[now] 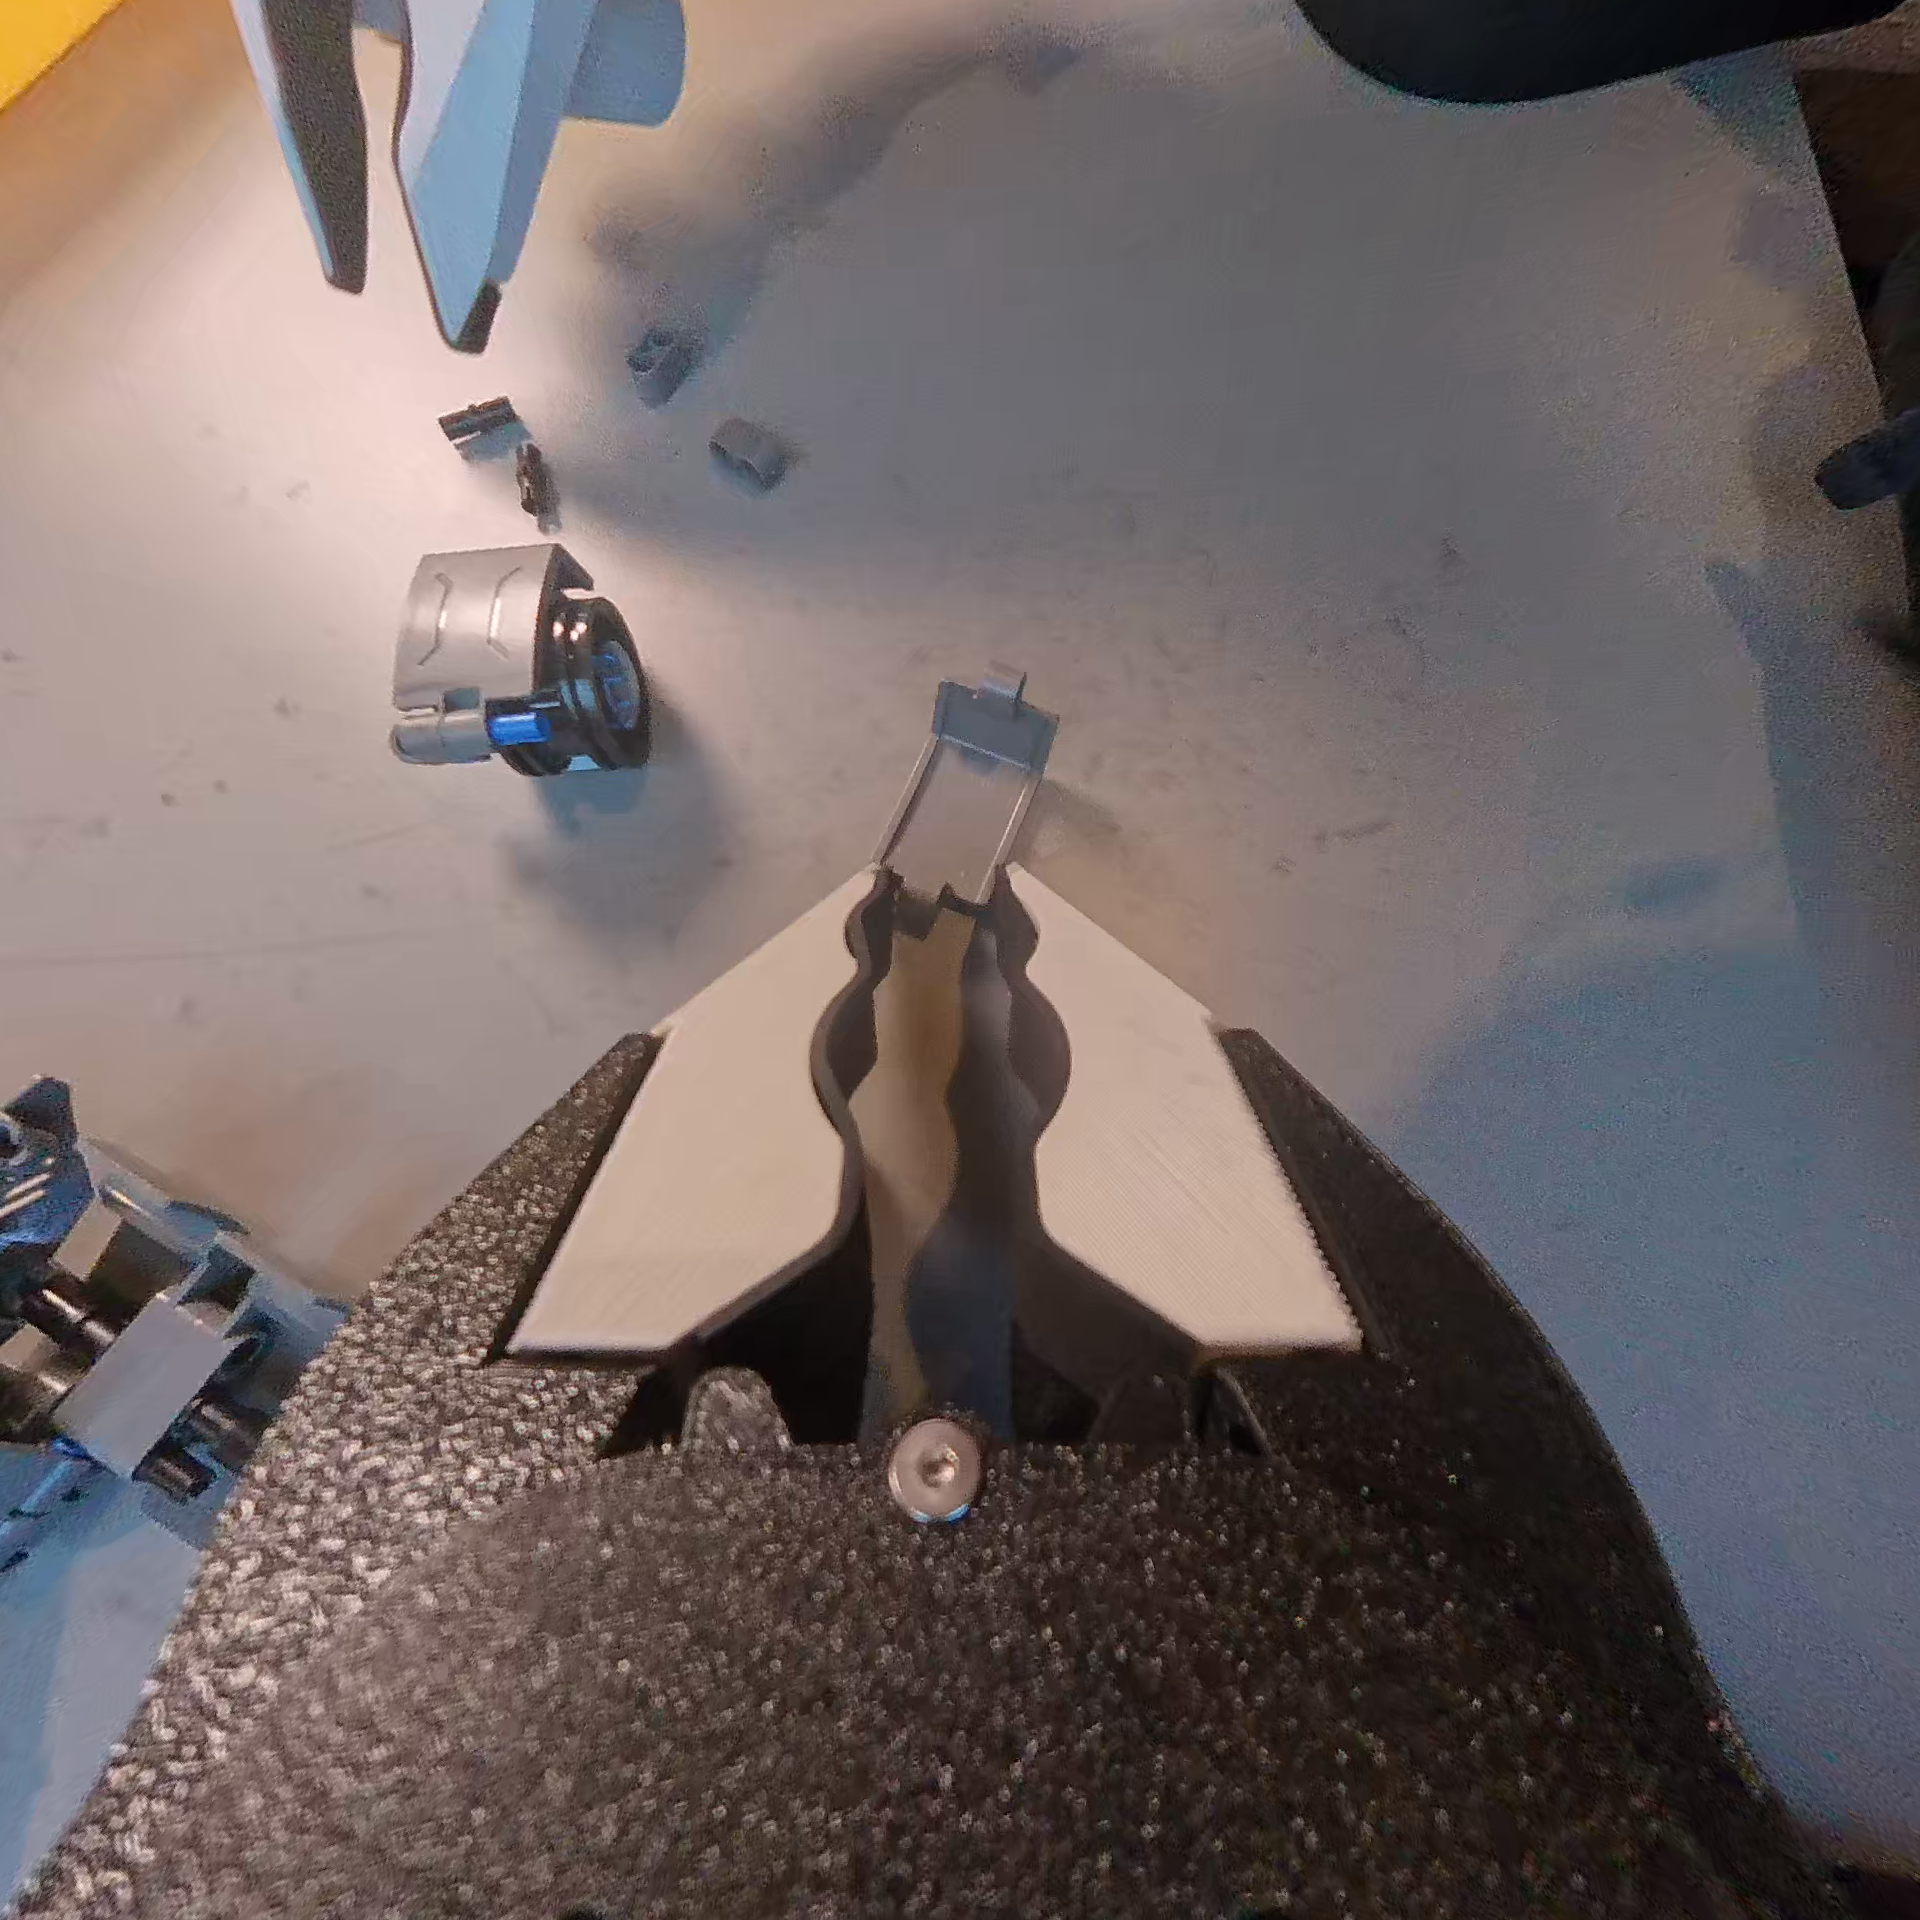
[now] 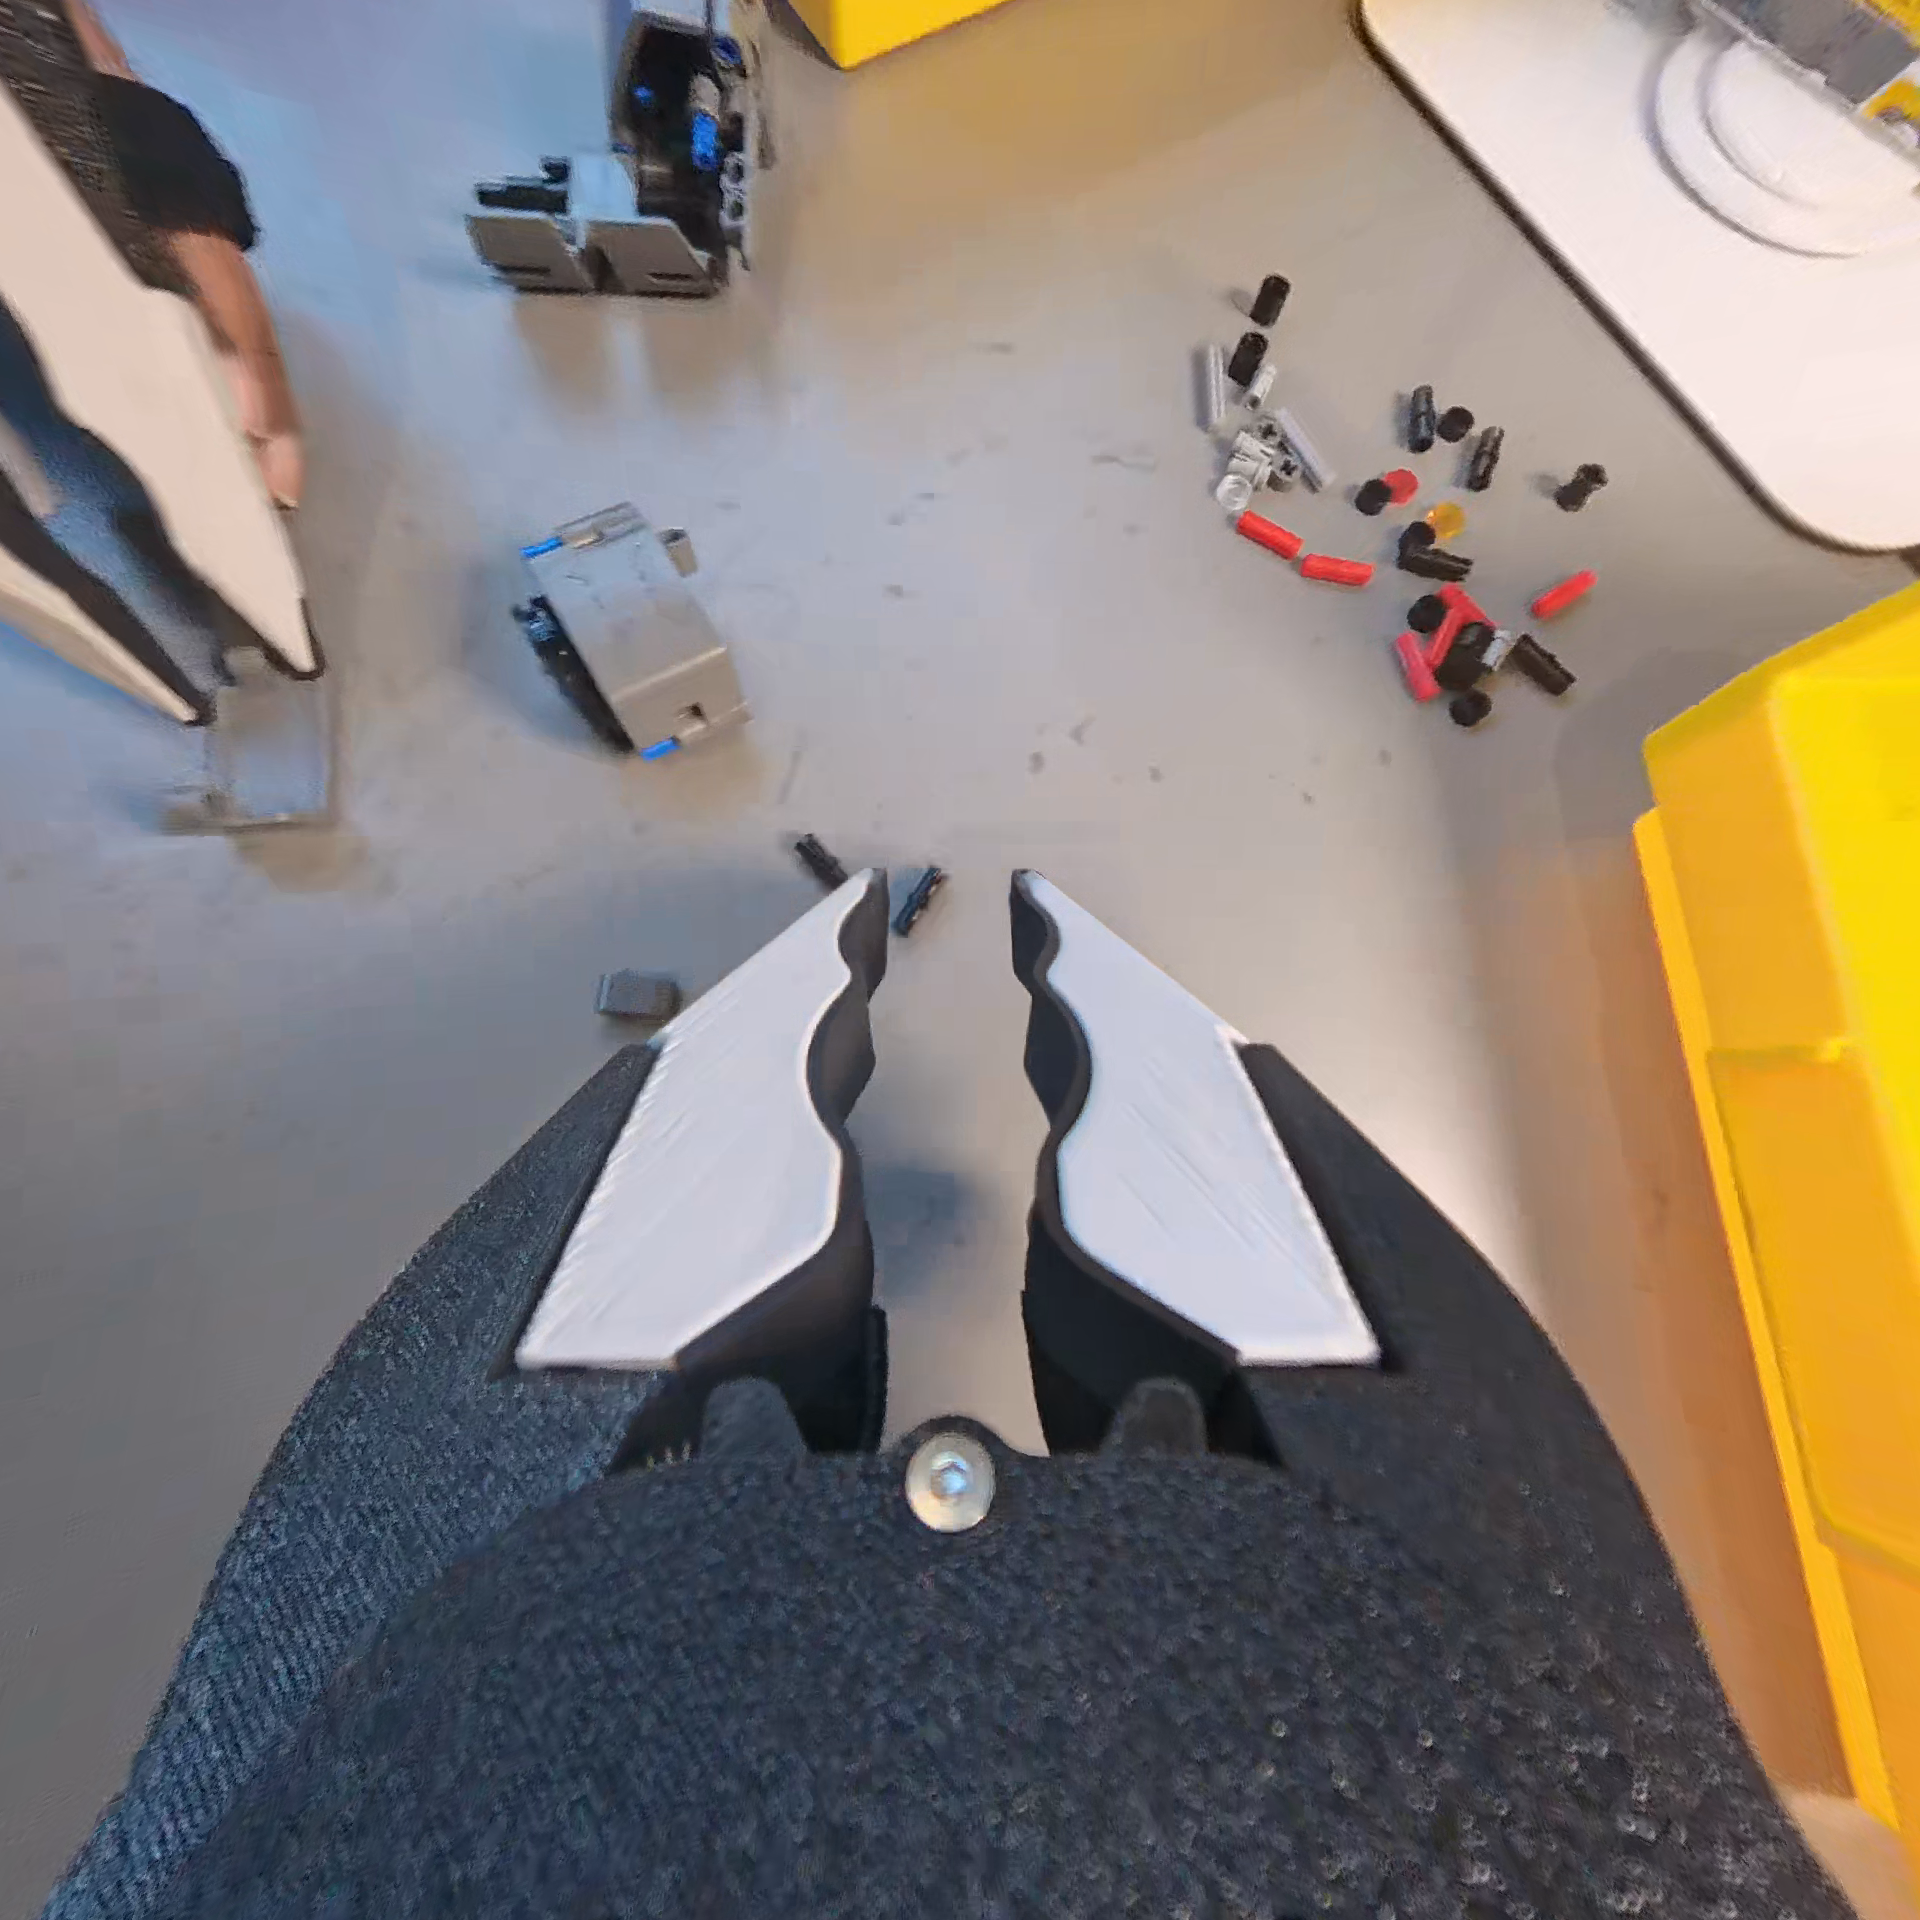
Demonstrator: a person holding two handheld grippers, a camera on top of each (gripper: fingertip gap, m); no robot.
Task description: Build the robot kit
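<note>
The left gripper (image 1: pixel 940 899) is clenched on a curved grey panel (image 1: pixel 971 795) lifted off the table (image 1: pixel 1351 520), the grey-and-black assembly (image 1: pixel 520 665) lying at its ten o'clock, while the right gripper (image 2: pixel 948 883) hangs released over a small black pin (image 2: pixel 920 899).

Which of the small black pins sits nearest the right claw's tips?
The black pin lying between the open right claw's tips; the other nearby pin lies outside, left of them.

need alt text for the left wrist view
The left claw is shut on a curved grey panel piece above a pale table. To its left lie a grey and black wheel assembly and small dark pins.
</note>
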